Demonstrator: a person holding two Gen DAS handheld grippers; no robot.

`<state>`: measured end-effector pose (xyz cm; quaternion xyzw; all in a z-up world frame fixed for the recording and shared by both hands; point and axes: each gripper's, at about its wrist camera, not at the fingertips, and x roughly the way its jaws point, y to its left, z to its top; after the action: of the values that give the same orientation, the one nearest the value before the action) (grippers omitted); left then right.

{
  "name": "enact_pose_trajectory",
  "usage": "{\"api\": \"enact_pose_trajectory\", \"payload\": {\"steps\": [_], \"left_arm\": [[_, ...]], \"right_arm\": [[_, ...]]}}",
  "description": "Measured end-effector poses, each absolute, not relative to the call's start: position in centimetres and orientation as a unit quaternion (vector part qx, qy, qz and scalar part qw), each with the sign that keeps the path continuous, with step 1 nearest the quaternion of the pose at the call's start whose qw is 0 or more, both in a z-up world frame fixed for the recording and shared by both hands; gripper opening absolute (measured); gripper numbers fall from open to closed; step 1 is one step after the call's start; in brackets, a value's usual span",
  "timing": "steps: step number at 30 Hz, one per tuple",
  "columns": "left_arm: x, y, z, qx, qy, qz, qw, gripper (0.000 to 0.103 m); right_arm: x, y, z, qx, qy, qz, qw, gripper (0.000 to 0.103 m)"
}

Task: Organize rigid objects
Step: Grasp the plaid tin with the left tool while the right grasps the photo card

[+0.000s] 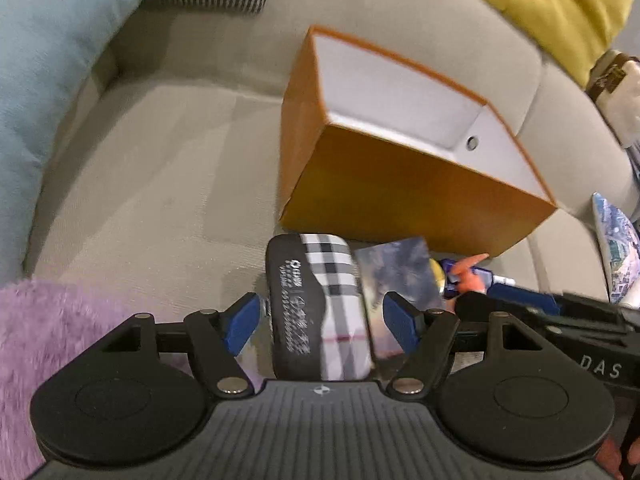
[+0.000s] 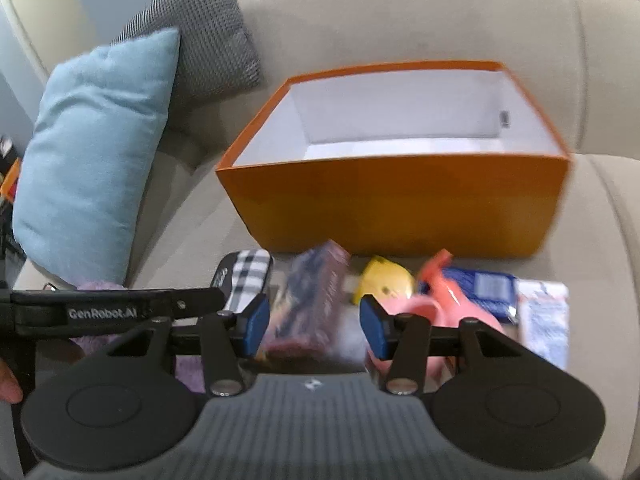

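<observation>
We are working over a beige sofa seat [image 1: 140, 184], where an open orange box [image 2: 400, 208] is standing with nothing visible inside it and a row of small things is lying along its near wall. In the left wrist view, we are bringing the left gripper [image 1: 316, 320] down over a plaid glasses case [image 1: 320, 304], which is lying directly ahead between the two blue pads; its long axis is running away from us toward the box, roughly in line with the fingers, so the pads are facing its long sides. The jaws are standing wide with a gap showing on each side of the case, so nothing is gripped yet. In the right wrist view, the right gripper [image 2: 312, 320] is hovering over a dark printed packet [image 2: 308, 304], just right of the case; it is blurred, but it too seems to lie lengthwise toward the box. Its jaws are partly parted and we see no pad pressing on the packet. Farther right are lying a yellow thing [image 2: 384, 284], a pink mug [image 2: 440, 312] and a blue packet [image 2: 484, 288]. We judge the left hand the nearer one for the case, the box lying straight beyond it.
</observation>
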<state>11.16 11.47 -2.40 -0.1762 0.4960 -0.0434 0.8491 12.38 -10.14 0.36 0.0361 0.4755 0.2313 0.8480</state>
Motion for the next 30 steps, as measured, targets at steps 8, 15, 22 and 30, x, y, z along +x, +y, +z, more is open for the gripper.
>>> {"api": "enact_pose_trajectory", "payload": {"steps": [8,15,22,30], "left_arm": [[14.4,13.0,-6.2,-0.23,0.549,-0.066,0.801,0.081],[14.9,13.4,-7.0,-0.259,0.549,-0.083,0.791,0.068],[13.7,12.8,-5.4,-0.25,0.525,-0.072,0.81,0.041],[12.8,13.2,-5.2,-0.278,0.527,-0.068,0.8,0.038]], "right_arm": [[17.2,-8.3,-3.5,0.02,0.562,0.235,0.793,0.054],[17.8,-7.8,-3.8,0.028,0.572,0.248,0.781,0.039],[17.1,-8.4,-1.9,0.043,0.558,0.258,0.787,0.026],[17.0,-8.5,-1.8,0.053,0.55,0.246,0.796,0.026]]}}
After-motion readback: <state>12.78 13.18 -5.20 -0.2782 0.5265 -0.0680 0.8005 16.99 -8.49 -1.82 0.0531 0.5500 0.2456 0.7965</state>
